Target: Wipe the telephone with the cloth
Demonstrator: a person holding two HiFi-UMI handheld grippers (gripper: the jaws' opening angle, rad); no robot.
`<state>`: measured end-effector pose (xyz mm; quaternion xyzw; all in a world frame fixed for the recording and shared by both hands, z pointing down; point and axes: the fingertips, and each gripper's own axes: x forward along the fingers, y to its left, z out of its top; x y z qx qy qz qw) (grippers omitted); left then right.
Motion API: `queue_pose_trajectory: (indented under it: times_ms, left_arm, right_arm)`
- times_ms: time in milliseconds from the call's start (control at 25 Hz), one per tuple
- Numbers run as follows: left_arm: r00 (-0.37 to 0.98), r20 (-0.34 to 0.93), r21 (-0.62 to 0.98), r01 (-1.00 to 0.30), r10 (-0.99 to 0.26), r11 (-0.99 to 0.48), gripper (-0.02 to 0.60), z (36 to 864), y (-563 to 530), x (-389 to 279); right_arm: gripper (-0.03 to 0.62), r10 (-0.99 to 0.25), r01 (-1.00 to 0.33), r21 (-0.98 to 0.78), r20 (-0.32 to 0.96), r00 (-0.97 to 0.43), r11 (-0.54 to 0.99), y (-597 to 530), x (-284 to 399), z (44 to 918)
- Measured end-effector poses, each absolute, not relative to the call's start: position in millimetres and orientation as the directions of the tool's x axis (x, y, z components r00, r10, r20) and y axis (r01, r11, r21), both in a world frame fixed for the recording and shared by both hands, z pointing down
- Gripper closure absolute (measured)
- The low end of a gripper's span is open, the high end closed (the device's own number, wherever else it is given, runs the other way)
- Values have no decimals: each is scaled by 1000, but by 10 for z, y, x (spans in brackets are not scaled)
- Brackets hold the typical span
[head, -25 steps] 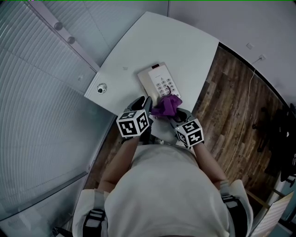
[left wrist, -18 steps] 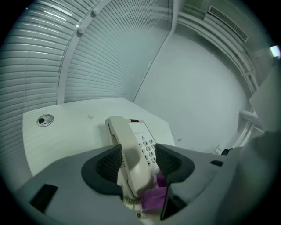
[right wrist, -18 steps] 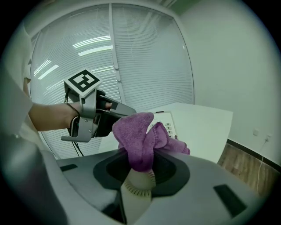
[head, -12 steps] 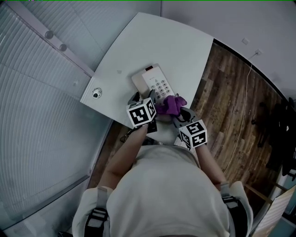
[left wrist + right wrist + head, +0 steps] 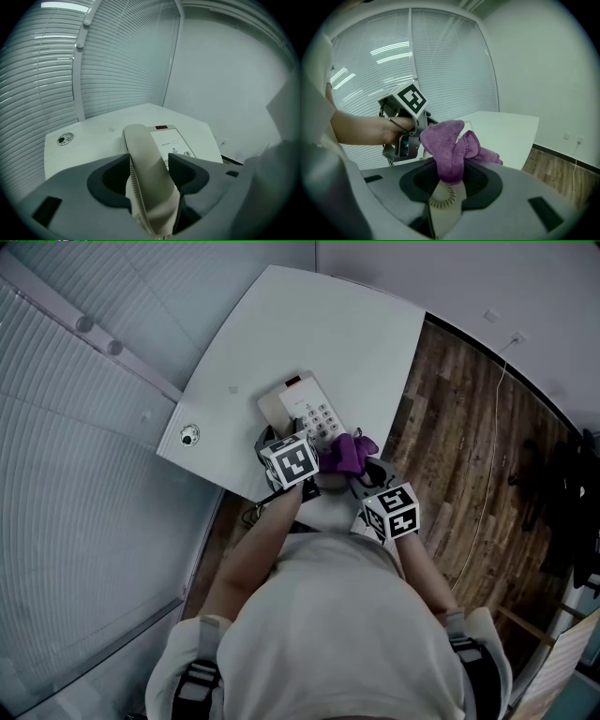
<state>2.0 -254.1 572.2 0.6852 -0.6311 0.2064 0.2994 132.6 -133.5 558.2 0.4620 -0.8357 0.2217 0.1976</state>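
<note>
A beige telephone (image 5: 311, 409) lies on the white table (image 5: 309, 324) near its front edge. My left gripper (image 5: 279, 442) reaches over its left side. In the left gripper view the handset (image 5: 145, 173) lies lengthwise between the jaws of the left gripper (image 5: 149, 161). Those jaws have just been opening and now stand open, wide around the handset. The keypad base (image 5: 177, 140) shows beyond. My right gripper (image 5: 364, 470) is shut on a purple cloth (image 5: 349, 451) bunched at the phone's near right corner. In the right gripper view the cloth (image 5: 447, 145) stands up from the right gripper (image 5: 450, 176), above a coiled cord (image 5: 440, 199).
A round cable grommet (image 5: 189, 436) sits at the table's left corner. Window blinds (image 5: 75, 474) run along the left. Wooden floor (image 5: 469, 456) with a thin cable (image 5: 492, 427) lies to the right of the table. The person's body fills the lower head view.
My left gripper has moved forward and down from the table's edge onto the phone's handset side. The right gripper with the cloth has shifted only slightly.
</note>
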Motion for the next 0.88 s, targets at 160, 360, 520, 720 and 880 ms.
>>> queue_pose_trajectory:
  times_ms: [160,360,520,720,880]
  left_arm:
    - [134,651,186,-983,-747,-14,325,5706,-2527,25]
    - [192,644,283,-959,-741,-3,349,5694,-2511,-11]
    - [252,629,373,-928,-736,1,365,5666,-2488,-37]
    - [326,586,465,-885,-742,-22,371,5595,-2434,-65]
    - [377,554,516,-855,-742,-49,374,5551,-2372,-118]
  right_arm:
    - [461,-686,-859,-189,531,-497,475,-1360,1333,5565]
    - [461,-691,-856,-188,518,-504,482,-1397,1295,5532]
    - [461,-698,-854,-189,505,-508,485,-1400,1286,5476]
    - [461,-710,-857,-185,492,-504,481,-1402,1303,5414]
    - [461,-719,-861,-186,484,-499,473,-1410,1302,5379]
